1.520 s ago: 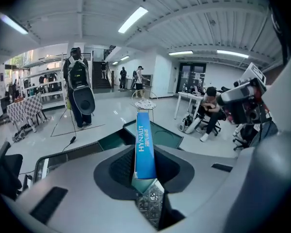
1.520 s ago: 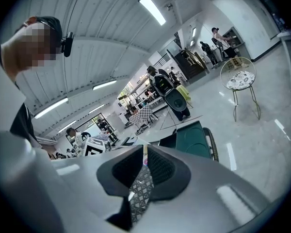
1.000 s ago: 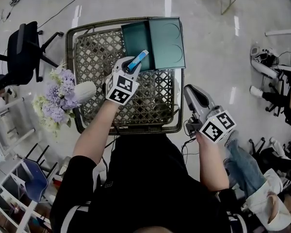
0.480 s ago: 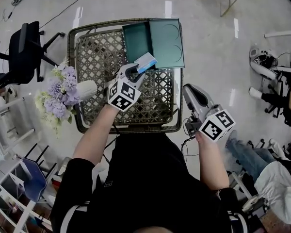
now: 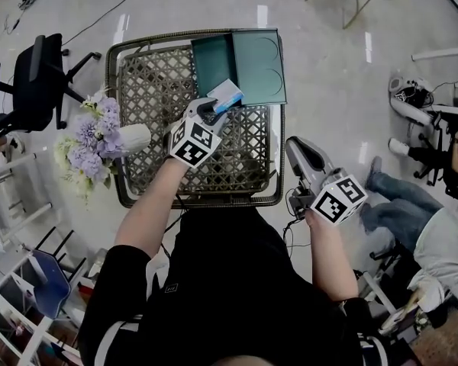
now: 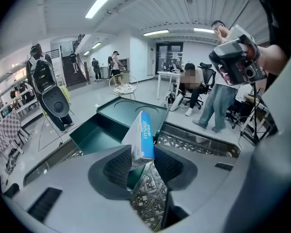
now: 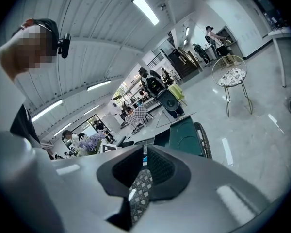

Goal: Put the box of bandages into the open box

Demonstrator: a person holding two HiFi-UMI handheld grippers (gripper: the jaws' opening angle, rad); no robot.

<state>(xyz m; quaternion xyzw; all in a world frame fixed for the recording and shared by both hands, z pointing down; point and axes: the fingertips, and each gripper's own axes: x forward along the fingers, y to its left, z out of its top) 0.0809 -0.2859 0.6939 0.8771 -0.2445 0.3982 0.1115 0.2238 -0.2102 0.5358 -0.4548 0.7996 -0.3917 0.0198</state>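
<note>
The box of bandages [image 5: 227,95], white with a blue edge, stands tilted between the jaws of my left gripper [image 5: 214,109]. In the left gripper view the bandage box [image 6: 141,139] leans on the left pad [image 6: 117,168], and the jaws stand wide and loose around it, so my left gripper [image 6: 142,165] is open. It hovers over the near edge of the open dark-green box [image 5: 214,61], whose lid [image 5: 259,56] lies flat to the right. My right gripper [image 5: 299,149] hangs off the table's right side, shut and empty [image 7: 144,166].
A wicker lattice table [image 5: 153,90] carries the green box at its far right corner. A bunch of purple flowers [image 5: 91,139] lies at the table's left edge. An office chair [image 5: 30,75] stands farther left. A person's legs [image 5: 401,212] are at the right.
The bandage box has tipped from edge-on to showing its white face, and sits looser in the left jaws. The left gripper shifted slightly toward the green box. The right gripper barely moved.
</note>
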